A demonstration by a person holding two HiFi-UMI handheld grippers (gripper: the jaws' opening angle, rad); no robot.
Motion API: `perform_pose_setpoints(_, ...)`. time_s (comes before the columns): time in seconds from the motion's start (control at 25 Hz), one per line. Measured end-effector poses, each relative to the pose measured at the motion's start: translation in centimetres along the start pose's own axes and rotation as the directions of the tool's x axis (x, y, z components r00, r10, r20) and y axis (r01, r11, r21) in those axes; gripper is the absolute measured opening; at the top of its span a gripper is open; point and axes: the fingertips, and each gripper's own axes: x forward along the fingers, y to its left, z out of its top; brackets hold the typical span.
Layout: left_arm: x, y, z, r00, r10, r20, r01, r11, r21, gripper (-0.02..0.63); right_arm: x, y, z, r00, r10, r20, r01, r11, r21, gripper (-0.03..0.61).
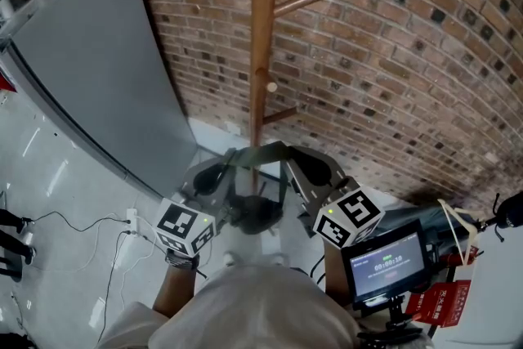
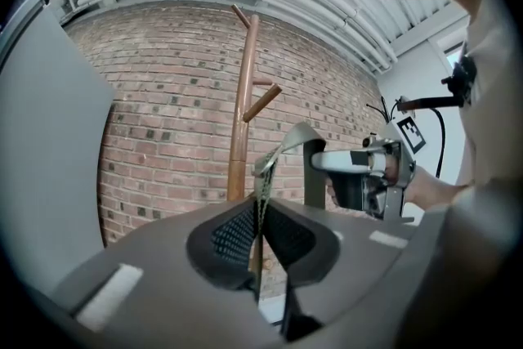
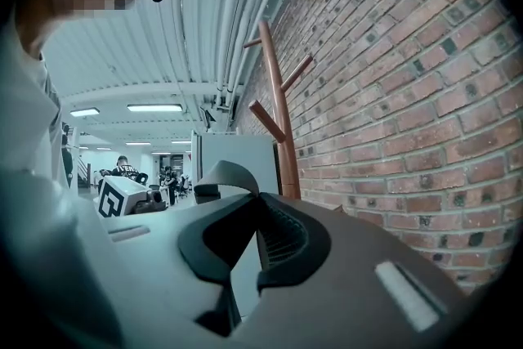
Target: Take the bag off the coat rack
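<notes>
Pinching the strap [image 1: 260, 149] from both sides, my left gripper [image 2: 261, 217] and right gripper [image 3: 255, 212] have jaws closed tight on it, sharing the weight so the bag [image 1: 255, 212] hangs between them, just in front of the coat rack [image 1: 263, 29], seemingly ready to come away.

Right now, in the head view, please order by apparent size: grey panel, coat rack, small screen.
1. grey panel
2. coat rack: long but thin
3. small screen
The last two look close; the screen is nearer the camera, so their order is unsure.
</notes>
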Motion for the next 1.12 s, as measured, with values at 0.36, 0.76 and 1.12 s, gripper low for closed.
perform_pose_setpoints(0.36,0.2,0.6,-0.4,1.000,-0.001,-0.006,0.001,1.000,-0.018,0.017,0.5,0.0,-0.6,0.999,0.006,-0.032,-0.008,0.999,-0.035,0.008)
perform_pose_setpoints(0.76,0.7,1.0,-1.2,1.000,-0.005,-0.024,0.005,1.000,-0.027,0.017,1.0,-0.7,-1.6,0.998,0.004,-0.055,-0.005,1.000,-0.009,0.008)
perform_pose_setpoints(1.12,1.1,1.6,-2.1,0.999,0.016,-0.050,-0.018,0.999,-0.035,0.017,1.4,-1.2,-2.4,0.997,0.006,-0.082,-0.005,1.000,0.002,0.008)
